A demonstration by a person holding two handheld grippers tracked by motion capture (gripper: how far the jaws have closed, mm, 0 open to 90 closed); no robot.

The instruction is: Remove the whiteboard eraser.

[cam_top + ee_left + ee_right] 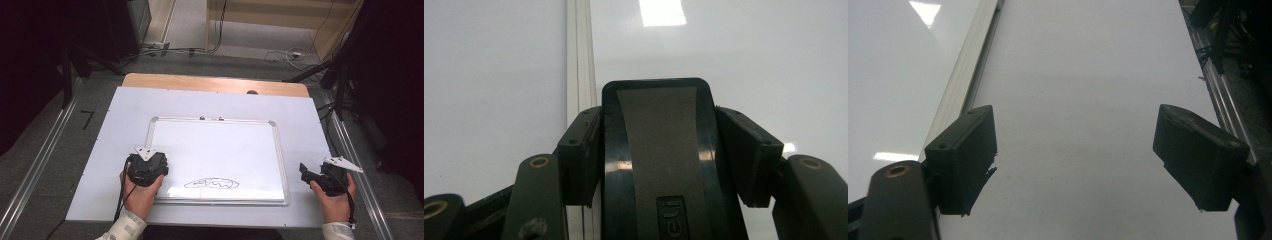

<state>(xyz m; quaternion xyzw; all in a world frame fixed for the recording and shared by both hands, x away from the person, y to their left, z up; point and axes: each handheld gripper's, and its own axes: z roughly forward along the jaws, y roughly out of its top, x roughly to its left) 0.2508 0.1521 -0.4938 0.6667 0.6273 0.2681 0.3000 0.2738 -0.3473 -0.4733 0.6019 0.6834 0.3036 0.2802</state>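
Left hand-held gripper [659,145]: we see it clenched on a black eraser [659,150], both pads pressed against the eraser's long sides. In the high view this hand-held gripper [147,170] sits over the near left corner of the whiteboard, carried by the person's left hand [140,192].

Eraser: black frame with a grey felt strip down its middle, standing up between the jaws in the left gripper view. Its far end reaches past the pads. Part of a printed word shows near its lower end; we cannot read it.

Whiteboard [215,150]: white with a silver frame, lying flat on the surface [300,115]. A black scribble [211,184] runs along its near edge, just right of the left hand-held gripper. In the left gripper view the frame [580,60] passes behind the eraser's left side.

Right hand-held gripper [1075,160]: released, jaws wide apart with nothing between them. In the high view it [307,172] rests right of the whiteboard, off the frame, in the right hand [334,197].

Contact: we think the eraser hovers near the board, but the view is too tight to tell whether it touches.
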